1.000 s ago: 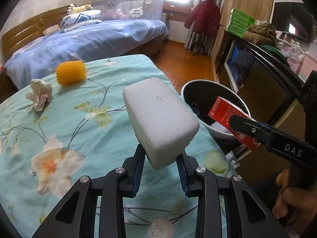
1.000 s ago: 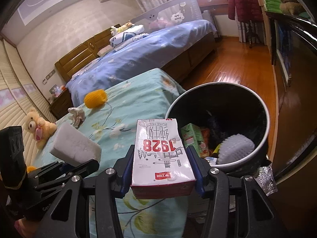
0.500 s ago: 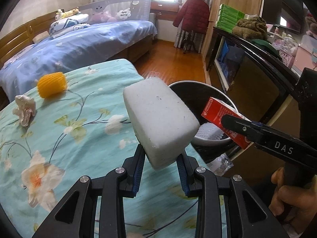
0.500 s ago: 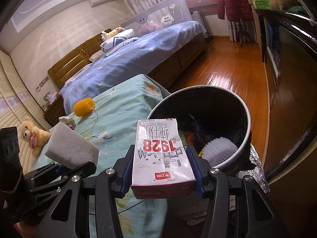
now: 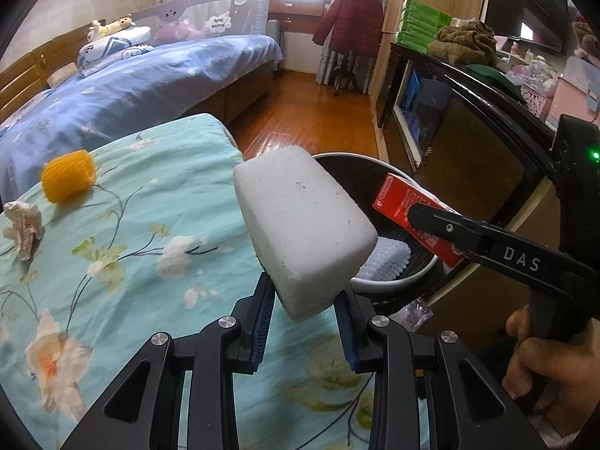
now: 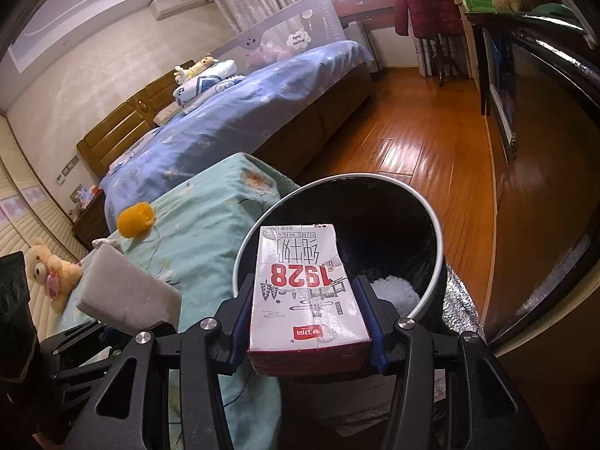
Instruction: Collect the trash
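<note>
My left gripper [image 5: 303, 315] is shut on a white foam block [image 5: 303, 232], held above the teal floral bed cover beside the round black trash bin [image 5: 378, 167]. My right gripper [image 6: 305, 326] is shut on a red and white milk carton [image 6: 303, 292], held over the near rim of the bin [image 6: 437, 247]. The carton also shows in the left wrist view [image 5: 405, 202], above the bin. The foam block shows in the right wrist view [image 6: 127, 292], at the left. White foam netting [image 6: 393, 287] lies inside the bin.
On the teal bed cover [image 5: 150, 225] lie an orange foam net roll [image 5: 69, 180] and a crumpled tissue [image 5: 22, 227]. A dark cabinet [image 5: 468, 131] stands right of the bin. A blue bed [image 5: 131, 86] stands beyond. A teddy bear [image 6: 47, 273] sits at the left.
Both grippers have moved toward the bin with their loads. The milk carton has come over the bin's near rim, and the foam block is nearer the bin's edge.
</note>
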`<state>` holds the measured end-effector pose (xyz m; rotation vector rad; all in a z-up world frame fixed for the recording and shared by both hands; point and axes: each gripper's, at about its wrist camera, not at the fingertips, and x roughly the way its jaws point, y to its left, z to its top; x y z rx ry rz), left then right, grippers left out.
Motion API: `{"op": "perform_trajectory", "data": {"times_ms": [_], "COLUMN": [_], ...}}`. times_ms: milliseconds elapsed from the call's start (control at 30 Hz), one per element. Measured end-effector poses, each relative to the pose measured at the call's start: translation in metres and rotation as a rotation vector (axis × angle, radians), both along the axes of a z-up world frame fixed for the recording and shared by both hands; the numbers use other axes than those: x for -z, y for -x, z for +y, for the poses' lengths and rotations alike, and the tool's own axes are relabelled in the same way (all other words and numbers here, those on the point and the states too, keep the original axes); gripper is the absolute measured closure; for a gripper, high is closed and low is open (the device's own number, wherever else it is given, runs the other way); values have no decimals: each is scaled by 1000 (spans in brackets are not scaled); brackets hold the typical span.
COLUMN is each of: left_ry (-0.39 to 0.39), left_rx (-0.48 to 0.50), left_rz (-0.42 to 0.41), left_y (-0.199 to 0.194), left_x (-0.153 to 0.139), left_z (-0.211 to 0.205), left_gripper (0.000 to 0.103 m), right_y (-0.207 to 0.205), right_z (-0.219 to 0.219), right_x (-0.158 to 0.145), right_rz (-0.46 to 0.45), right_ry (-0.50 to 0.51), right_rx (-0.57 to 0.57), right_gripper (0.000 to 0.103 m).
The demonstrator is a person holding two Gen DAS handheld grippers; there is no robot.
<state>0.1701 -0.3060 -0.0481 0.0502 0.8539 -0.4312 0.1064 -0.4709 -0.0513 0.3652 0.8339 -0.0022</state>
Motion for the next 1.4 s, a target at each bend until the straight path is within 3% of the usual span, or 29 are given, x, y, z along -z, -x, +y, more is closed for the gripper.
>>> {"op": "perform_trajectory", "data": {"times_ms": [500,1400], "left_ry": [-35,-60], "left_rx": [37,59], "left_rz": [11,28], "left_y": [-25,-46], "left_x": [6,10], "left_z": [-33,-56], "left_gripper": [72,71], "right_y": [-15,-34], "right_z": [-22,-37], "right_x": [4,12], "right_rz": [32,62], "right_ry": [17,-3], "right_rx": [24,28], "right_gripper": [52,52]}}
